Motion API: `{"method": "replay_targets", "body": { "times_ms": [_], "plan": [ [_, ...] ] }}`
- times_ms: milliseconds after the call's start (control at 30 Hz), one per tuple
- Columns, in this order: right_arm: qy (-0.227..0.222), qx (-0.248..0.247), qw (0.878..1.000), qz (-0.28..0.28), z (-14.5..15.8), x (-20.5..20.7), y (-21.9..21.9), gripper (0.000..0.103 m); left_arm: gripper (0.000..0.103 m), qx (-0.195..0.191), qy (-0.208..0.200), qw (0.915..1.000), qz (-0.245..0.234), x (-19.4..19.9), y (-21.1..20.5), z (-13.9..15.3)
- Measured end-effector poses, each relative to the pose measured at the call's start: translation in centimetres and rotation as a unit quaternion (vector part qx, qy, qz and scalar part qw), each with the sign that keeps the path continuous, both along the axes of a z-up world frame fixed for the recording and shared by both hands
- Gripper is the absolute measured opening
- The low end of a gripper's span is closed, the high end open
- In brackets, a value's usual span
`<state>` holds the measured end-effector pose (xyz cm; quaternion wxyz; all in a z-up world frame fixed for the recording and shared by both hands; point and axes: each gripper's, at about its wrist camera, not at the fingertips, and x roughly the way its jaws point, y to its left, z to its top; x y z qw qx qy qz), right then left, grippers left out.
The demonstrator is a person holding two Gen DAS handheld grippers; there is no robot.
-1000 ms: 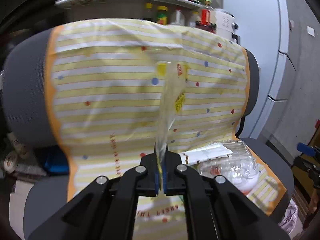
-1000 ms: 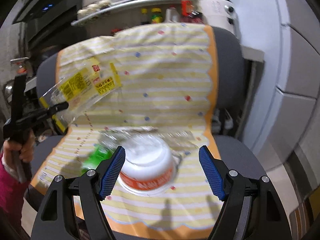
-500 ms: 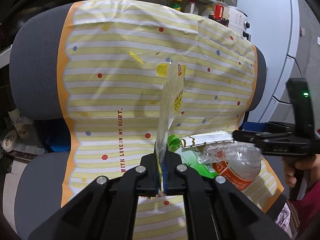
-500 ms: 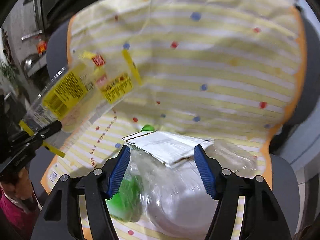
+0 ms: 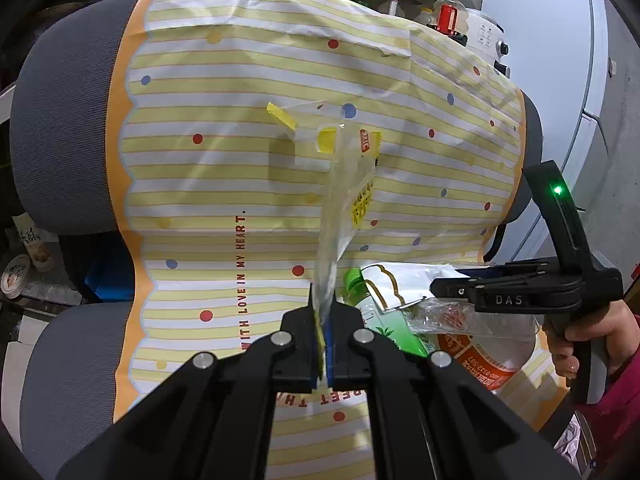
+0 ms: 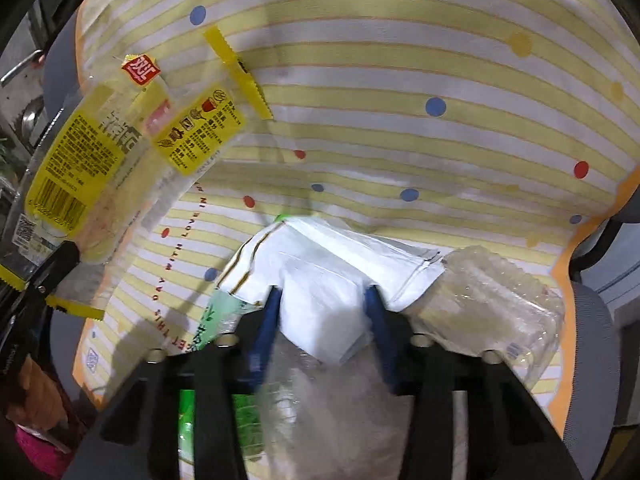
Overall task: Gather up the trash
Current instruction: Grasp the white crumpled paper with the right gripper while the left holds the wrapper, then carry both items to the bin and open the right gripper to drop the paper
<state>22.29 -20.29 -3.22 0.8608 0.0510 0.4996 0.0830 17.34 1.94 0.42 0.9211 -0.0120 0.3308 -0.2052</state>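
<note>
The left tongs (image 5: 323,334) pinch a clear crinkly plastic wrapper with yellow printed labels (image 5: 352,200), held upright before a yellow-striped dotted cloth (image 5: 240,168) reading "WITH LOVE IN MY HEART". The right tongs (image 6: 324,314), partly closed, grip a white folded paper packet (image 6: 320,276) atop a green-capped bottle (image 5: 354,280) and an orange-labelled tub (image 5: 480,356).

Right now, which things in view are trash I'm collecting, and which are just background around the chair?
Job:
- clear yellow-labelled wrapper, shut in the left gripper
- white paper packet, between the right gripper fingers
- green bottle
- clear plastic container
- orange-banded tub

Background:
- striped cloth over the chair
- shelf bottles
</note>
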Motion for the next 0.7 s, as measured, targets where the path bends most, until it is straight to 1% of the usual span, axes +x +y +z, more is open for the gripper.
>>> {"method": "replay_targets", "body": {
  "times_ms": [33,67,100,167,200,300,400,533,700],
  "plan": [
    [-0.006,0.001,1.000,-0.002,0.1,0.0,0.0,0.021,0.000,0.000,0.000,1.0000,0.002,-0.1,0.0,0.0],
    [-0.014,0.002,1.000,-0.006,0.3,-0.1,0.0,0.013,0.000,-0.001,0.000,1.0000,0.004,-0.2,0.1,0.1],
    [-0.041,0.016,0.999,-0.006,1.0,-0.5,-0.2,0.008,0.000,-0.002,-0.001,1.0000,0.006,-0.3,0.2,0.3],
    [-0.081,0.022,0.996,-0.009,2.5,-1.2,-0.3,0.007,0.000,-0.005,-0.004,0.9999,0.010,-0.6,0.4,0.8],
    [-0.112,0.026,0.993,-0.011,3.8,-2.0,-0.4,0.007,0.000,-0.007,-0.008,0.9999,0.012,-0.9,0.4,1.2],
    [-0.181,0.025,0.983,-0.023,7.8,-4.7,-0.9,0.007,0.000,-0.010,-0.023,0.9996,0.016,-2.0,0.5,2.7],
    [-0.227,0.026,0.973,-0.042,10.9,-8.3,-2.0,0.007,0.000,-0.016,-0.042,0.9989,0.016,-3.8,-0.1,4.5],
    [-0.265,0.021,0.961,-0.072,13.0,-14.0,-3.7,0.007,0.000,-0.020,-0.059,0.9981,0.000,-6.5,-1.4,6.0],
    [-0.283,0.015,0.952,-0.119,13.4,-21.0,-6.1,0.007,0.000,-0.017,-0.054,0.9980,-0.028,-10.7,-4.3,6.4]
  ]
}}
